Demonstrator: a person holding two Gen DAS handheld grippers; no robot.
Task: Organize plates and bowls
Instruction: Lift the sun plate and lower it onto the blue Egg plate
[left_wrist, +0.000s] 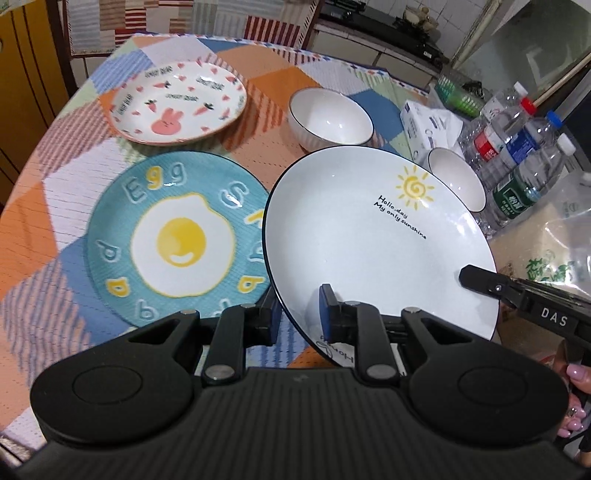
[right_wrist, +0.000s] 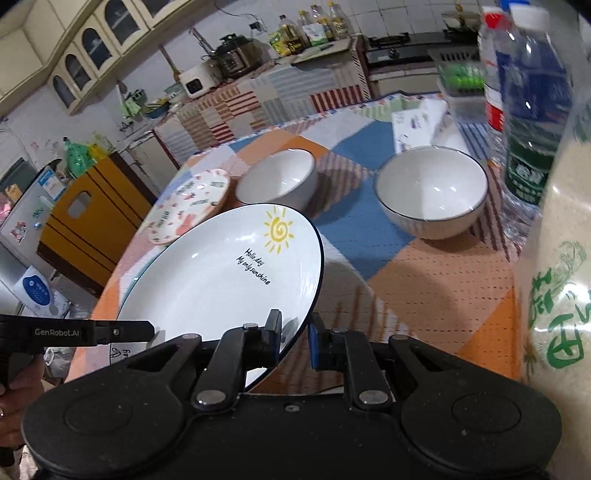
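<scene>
Sun plate (left_wrist: 369, 236) tilted, lifted above the patchwork table (left_wrist: 74, 206), left gripper (left_wrist: 299, 314) nearly closed pinching its near rim, right gripper (right_wrist: 295, 338) likewise clamped on its opposite edge, beside egg plate (left_wrist: 177, 236)

The white plate (left_wrist: 369, 236) reads "Hollo.day / My only sunshine" just below its yellow sun. Left of that plate, the blue plate (left_wrist: 177, 236) spells "Egg" in raised letters. At the white plate's right rim, the right gripper (left_wrist: 476, 280) bears "DAS"; at its left rim, the left gripper (right_wrist: 147, 330) bears "GenRobot.AI".
</scene>
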